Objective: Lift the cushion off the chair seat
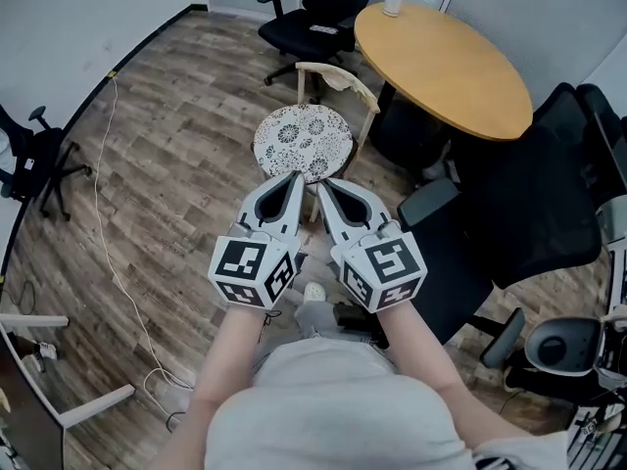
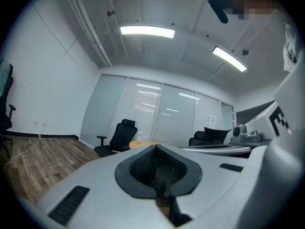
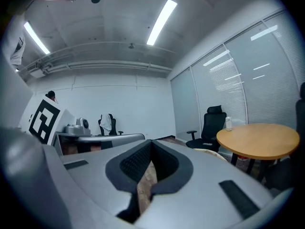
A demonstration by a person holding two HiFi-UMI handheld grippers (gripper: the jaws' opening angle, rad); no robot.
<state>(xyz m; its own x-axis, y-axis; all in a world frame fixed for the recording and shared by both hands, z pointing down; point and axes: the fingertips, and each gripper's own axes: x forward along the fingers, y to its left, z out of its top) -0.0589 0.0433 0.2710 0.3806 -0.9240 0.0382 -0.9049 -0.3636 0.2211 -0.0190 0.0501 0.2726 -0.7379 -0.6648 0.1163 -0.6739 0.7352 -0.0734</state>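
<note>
Grey left tongs, right tongs closed

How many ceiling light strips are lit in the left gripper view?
2. The centre light strip runs level at top middle; the right light strip slants at upper right. Others may lie out of frame.

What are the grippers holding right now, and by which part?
Nothing. Left gripper and right gripper are both shut and empty; the cushion lies ungripped on the chair.
</note>
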